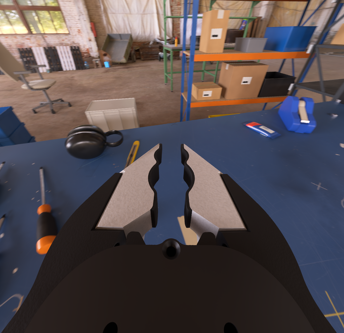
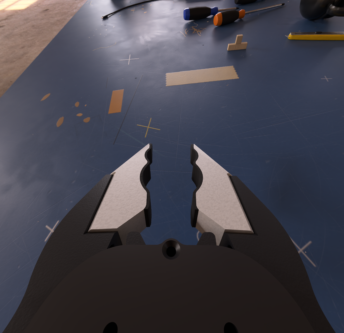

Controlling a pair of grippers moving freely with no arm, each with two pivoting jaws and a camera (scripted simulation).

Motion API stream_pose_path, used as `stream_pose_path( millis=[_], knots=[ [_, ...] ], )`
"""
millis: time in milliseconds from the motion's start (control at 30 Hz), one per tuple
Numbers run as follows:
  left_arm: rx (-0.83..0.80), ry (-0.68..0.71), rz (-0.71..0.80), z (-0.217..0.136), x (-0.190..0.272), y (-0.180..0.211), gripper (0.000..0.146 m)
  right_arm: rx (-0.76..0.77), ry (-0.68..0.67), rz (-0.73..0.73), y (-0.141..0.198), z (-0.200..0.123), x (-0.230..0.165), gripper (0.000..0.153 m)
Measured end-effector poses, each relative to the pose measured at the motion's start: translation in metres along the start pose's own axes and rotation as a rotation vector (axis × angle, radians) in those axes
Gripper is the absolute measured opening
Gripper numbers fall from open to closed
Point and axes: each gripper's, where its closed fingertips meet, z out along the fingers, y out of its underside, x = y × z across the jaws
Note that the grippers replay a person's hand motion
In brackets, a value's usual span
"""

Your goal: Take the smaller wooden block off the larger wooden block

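Note:
In the right wrist view a small upright wooden block [image 2: 239,39] stands on a larger flat wooden block [image 2: 237,46] on the blue table, far ahead and right of my right gripper [image 2: 171,147]. The right gripper is open and empty, well short of the blocks. My left gripper [image 1: 171,147] is open and empty above the blue table, with its jaws narrower apart. The blocks do not show in the left wrist view.
Near the blocks lie an orange-handled screwdriver [image 2: 229,16], a blue-handled screwdriver [image 2: 200,13], a yellow utility knife [image 2: 316,36], a black kettlebell [image 2: 322,3] and a cable [image 2: 141,2]. A tape strip [image 2: 202,75] lies on the table. The left wrist view shows the kettlebell [image 1: 85,141], the knife [image 1: 133,152], a screwdriver [image 1: 43,221], a blue tape dispenser [image 1: 297,115] and shelving [image 1: 232,54].

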Motion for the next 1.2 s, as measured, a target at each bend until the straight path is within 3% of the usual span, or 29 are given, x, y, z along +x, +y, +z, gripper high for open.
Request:
stream_pose_path(
  millis=[333, 800, 1200],
  knots=[
    [-0.035, -0.138, -0.098, -0.015, -0.055, 0.019, 0.010, -0.038, 0.028, -0.075, 0.004, 0.004, -0.005, 0.041],
    [-0.514, -0.144, -0.184, 0.030, -0.053, 0.128, 0.021, -0.062, 0.042, -0.130, 0.007, 0.006, -0.010, 0.041],
    [-0.730, -0.217, -0.168, 0.044, -0.064, 0.165, 0.021, -0.057, 0.042, -0.131, 0.007, 0.006, -0.010, 0.041]
  ],
)
